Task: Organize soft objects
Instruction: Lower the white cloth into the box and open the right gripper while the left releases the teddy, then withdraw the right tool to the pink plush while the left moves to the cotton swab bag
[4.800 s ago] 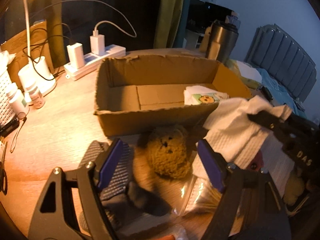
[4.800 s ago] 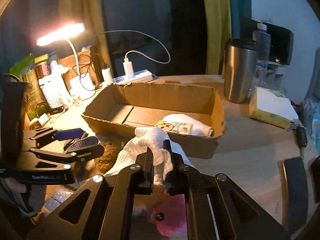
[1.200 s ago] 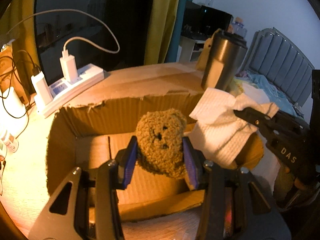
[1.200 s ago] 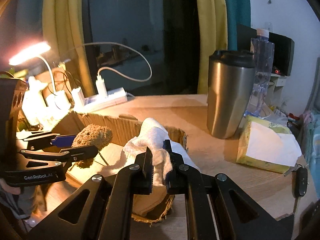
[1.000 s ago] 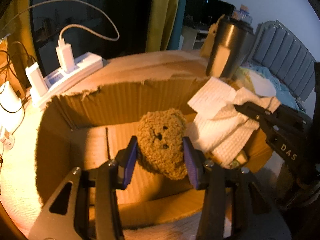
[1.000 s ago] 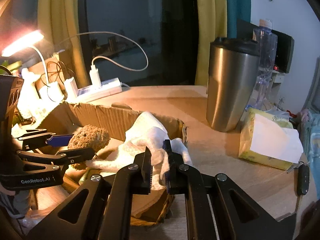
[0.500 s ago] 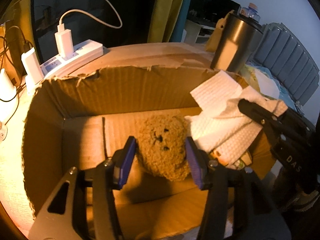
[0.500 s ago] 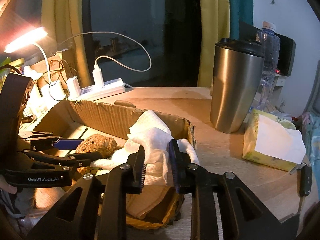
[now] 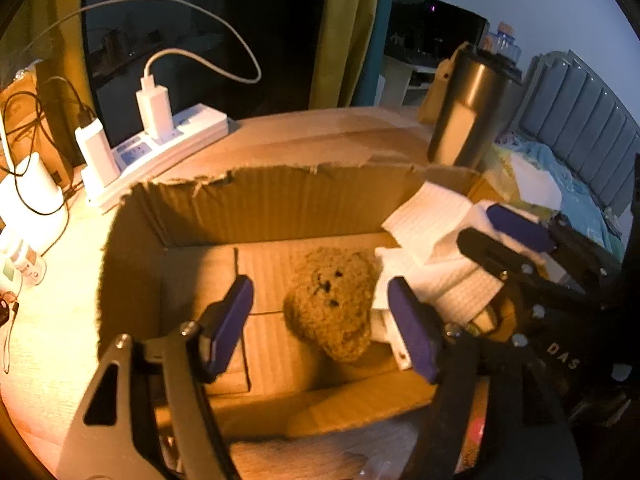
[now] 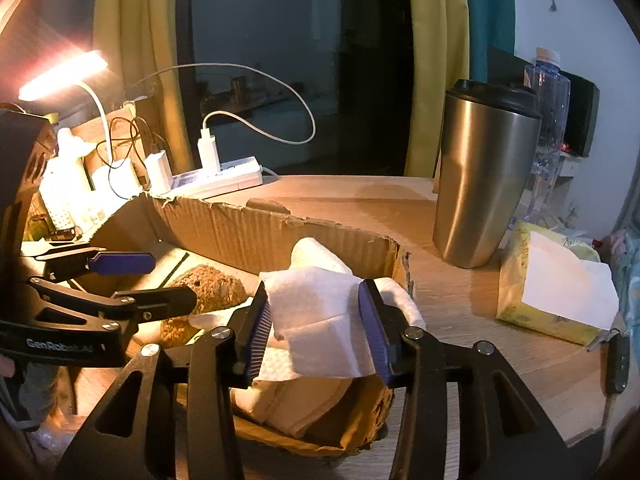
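Left gripper point(image 9: 320, 320) gapes over bear point(image 9: 330, 304), towel point(image 9: 436, 248) alongside.

I see a dim room lit warm orange by the desk lamp point(image 10: 64, 74) at the left, whose bar glares white. The cardboard box point(image 9: 280, 200) has a deep shadow on its left inner wall. Both views curve strongly with black corners. The left view looks slightly soft, and its near edges are blurred.
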Motion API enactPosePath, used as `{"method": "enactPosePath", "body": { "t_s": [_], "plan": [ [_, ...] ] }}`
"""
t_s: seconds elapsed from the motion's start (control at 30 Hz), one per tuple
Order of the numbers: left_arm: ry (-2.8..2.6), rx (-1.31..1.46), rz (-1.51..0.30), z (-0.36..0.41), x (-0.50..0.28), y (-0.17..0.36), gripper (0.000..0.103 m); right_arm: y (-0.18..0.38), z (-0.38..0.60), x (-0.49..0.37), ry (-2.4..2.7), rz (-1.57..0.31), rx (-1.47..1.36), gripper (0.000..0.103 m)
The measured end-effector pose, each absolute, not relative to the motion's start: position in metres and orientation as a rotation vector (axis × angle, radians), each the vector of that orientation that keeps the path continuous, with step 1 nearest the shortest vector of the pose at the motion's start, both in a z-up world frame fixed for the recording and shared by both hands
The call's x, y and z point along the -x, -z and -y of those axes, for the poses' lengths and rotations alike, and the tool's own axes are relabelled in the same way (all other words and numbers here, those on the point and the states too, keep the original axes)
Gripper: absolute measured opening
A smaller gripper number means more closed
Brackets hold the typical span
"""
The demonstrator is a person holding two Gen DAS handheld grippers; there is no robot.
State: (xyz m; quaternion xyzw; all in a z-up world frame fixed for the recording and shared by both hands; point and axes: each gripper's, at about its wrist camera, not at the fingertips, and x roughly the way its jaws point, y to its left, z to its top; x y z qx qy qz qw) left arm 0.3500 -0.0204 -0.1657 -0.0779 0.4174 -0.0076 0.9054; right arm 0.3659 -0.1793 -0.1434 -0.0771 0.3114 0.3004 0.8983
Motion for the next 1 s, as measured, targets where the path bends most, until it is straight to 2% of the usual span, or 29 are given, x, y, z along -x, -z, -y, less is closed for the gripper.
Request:
{"method": "enactPosePath", "body": {
  "t_s": [0.4,1.0],
  "plan": [
    [0.008,0.157,-0.819,0.021,-0.331,0.143,0.072,0.137,0.179,-0.357,-0.62,-0.72,0.148,0.046],
    [0.007,0.131,-0.766,0.017,-0.29,0.118,0.072,0.113,0.189,-0.326,-0.565,-0.703,0.117,0.046]
  ]
}}
